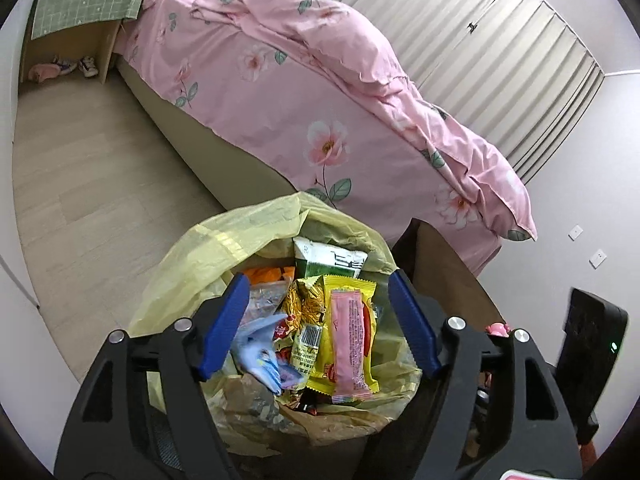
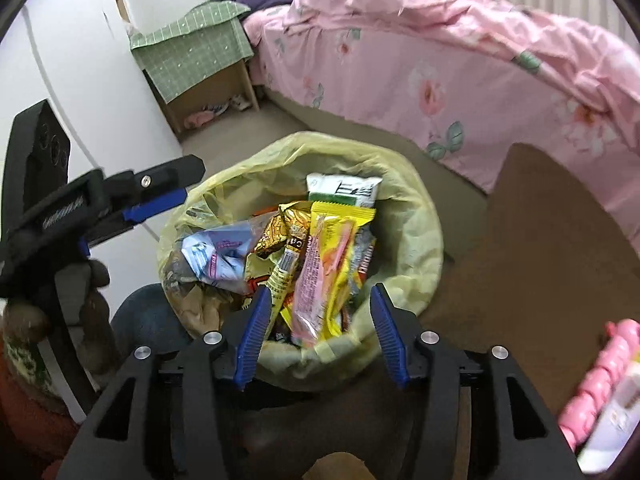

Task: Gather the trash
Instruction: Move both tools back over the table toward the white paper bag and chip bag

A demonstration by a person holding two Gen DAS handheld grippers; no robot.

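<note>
Left wrist view: both tongs, left tongs (image 1: 318, 324) and right tongs (image 2: 318, 334), gaping empty above lined bin (image 2: 424, 240), wrappers (image 2: 320, 268) piled at twelve o'clock, presumably just dropped.

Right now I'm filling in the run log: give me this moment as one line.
left gripper: open, empty | right gripper: open, empty | both above bin | wrappers in bin | bin beside bed
</note>
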